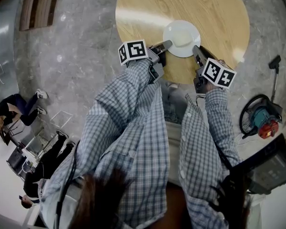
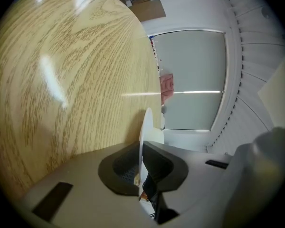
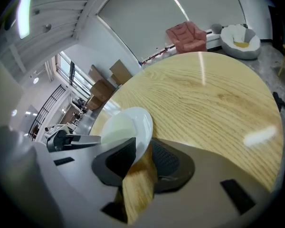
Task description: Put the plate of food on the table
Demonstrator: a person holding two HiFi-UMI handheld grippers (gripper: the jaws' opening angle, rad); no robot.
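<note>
A white plate [image 1: 181, 37] with a pale cream portion on it lies level over the near part of the round wooden table [image 1: 148, 13]. My left gripper [image 1: 167, 44] is shut on its left rim and my right gripper [image 1: 195, 49] on its right rim. In the left gripper view the plate [image 2: 145, 132] shows edge-on between the jaws of the left gripper [image 2: 141, 166], beside the table top [image 2: 61, 80]. The right gripper view shows the plate [image 3: 126, 127] rim wedged in the right gripper [image 3: 141, 161], with the table [image 3: 209, 99] beyond. Whether the plate touches the table I cannot tell.
Grey marble floor surrounds the table. An orange and teal machine [image 1: 262, 118] with a hose sits at the right. People [image 1: 14, 109] sit far left. A pink armchair [image 3: 187, 34] and a white beanbag [image 3: 241, 39] stand beyond the table; cardboard boxes [image 3: 109, 77] are stacked further off.
</note>
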